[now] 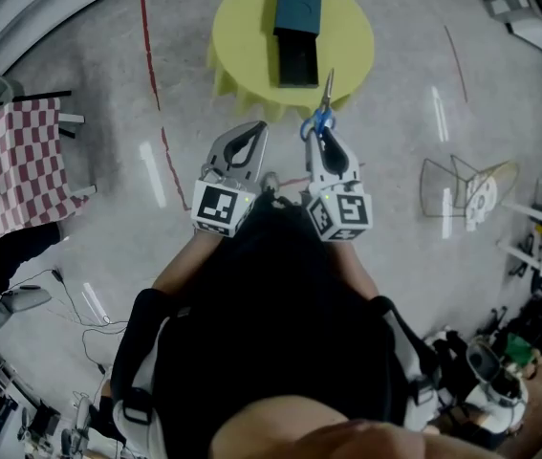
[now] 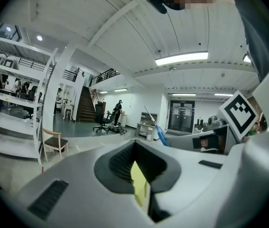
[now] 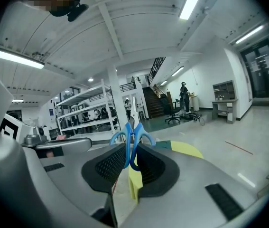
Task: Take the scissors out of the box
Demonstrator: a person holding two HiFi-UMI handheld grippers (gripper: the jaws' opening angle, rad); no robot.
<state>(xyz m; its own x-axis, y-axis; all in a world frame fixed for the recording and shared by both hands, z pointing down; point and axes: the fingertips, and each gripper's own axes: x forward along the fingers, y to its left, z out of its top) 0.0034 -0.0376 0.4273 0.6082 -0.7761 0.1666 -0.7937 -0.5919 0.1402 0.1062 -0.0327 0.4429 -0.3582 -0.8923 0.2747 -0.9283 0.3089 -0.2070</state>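
Observation:
A dark box (image 1: 297,8) lies on the round yellow table (image 1: 242,36), its drawer (image 1: 295,61) pulled out toward me. The blue-handled scissors (image 1: 319,122) hang in the air in front of the table, blades pointing toward the box. My right gripper (image 1: 320,136) is shut on the scissors' handles (image 3: 132,137), well clear of the box. Beside it, my left gripper (image 1: 255,128) has its tips together with nothing between them. In the left gripper view the scissors (image 2: 162,135) show to the right, and the left gripper (image 2: 136,145) holds nothing.
A red-and-white checkered table (image 1: 12,151) stands at the left. A wire frame (image 1: 462,185) lies on the floor at the right. Red tape lines (image 1: 151,55) cross the floor. Cables and gear crowd the lower corners. Shelves (image 2: 11,113) and a wooden chair (image 2: 53,141) stand farther off.

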